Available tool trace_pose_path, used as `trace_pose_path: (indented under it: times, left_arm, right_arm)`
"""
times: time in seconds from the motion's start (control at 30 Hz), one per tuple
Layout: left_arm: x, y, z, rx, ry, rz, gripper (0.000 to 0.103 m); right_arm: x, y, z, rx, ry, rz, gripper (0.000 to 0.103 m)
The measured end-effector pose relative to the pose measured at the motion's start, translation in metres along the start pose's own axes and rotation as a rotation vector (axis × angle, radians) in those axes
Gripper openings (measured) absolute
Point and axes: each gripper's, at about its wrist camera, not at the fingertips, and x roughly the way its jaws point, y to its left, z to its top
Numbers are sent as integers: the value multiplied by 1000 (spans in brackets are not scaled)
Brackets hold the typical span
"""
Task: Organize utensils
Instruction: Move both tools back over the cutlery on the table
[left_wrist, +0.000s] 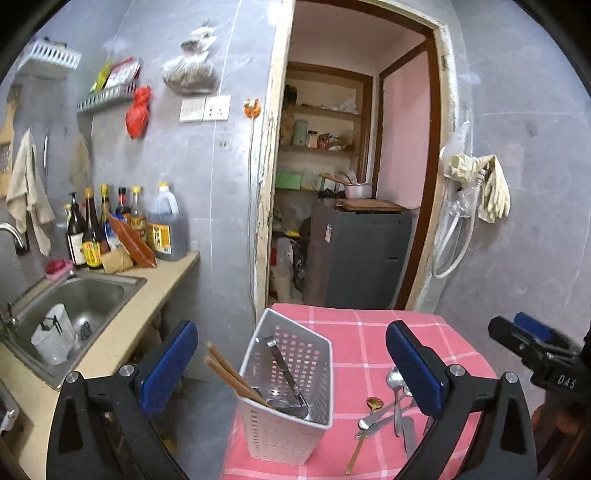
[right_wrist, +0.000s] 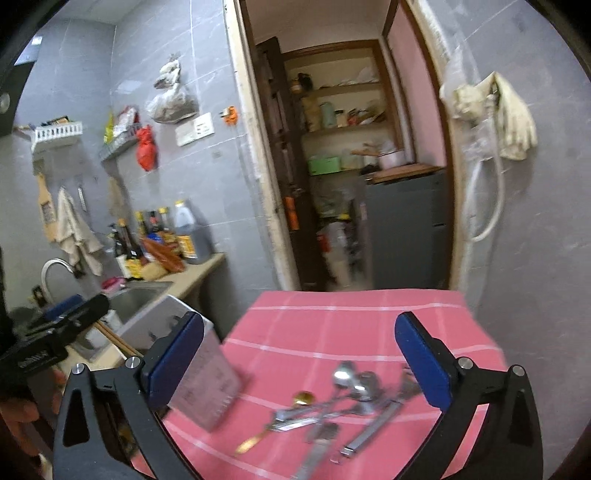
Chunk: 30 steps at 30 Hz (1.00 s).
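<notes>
Pink checked cloth (left_wrist: 369, 332) covers the small table where I work, and on it, at lower centre of the left wrist view, stands a white perforated plastic holder (left_wrist: 286, 384), already carrying a pair of wooden chopsticks (left_wrist: 232, 373) and a steel ladle-like tool (left_wrist: 286, 376). The loose cutlery pile (right_wrist: 343, 398) lies just beside it, lower right of centre in the right wrist view, a tangle of steel spoons, a small gold-coloured spoon (left_wrist: 373, 403) and some flat handles crossing one another; motion blur there keeps me from counting pieces. My left gripper (left_wrist: 291, 369) has its jaws spread wide with nothing between them, framing the holder. My right gripper (right_wrist: 299, 362) is likewise spread and empty, above the pile. I judge these pieces thin, stiff, light and slippery on my blue pads (right_wrist: 421, 362), so I would take one by the handle near its middle, choosing a piece lying on top. The holder looks light and may tip or slide if I knock it.
</notes>
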Motion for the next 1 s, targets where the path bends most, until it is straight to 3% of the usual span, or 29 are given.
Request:
trace_pose_path:
  times: [0.23,0.4,0.6,0.8,1.0]
  left_arm:
    - [-25,-25,-16,27,-48,23,103]
    - [-29,-44,-31,42,-29,2,103]
    - [-16,-61,-57,50,73,-47,103]
    - [8,-75,-79,68,191,-116,103]
    - [43,-94,-101,126,333,-116,102]
  right_arm:
    - [-25,-30,-11,-28,34,-79,102]
    - [-29,-52,-24,-18,85,-107,102]
    - [-20,-75,-42,0,161,-108,102]
    - [2,-103,-60,60,270,-36,102]
    - [33,-114,-78,117,371,16,99]
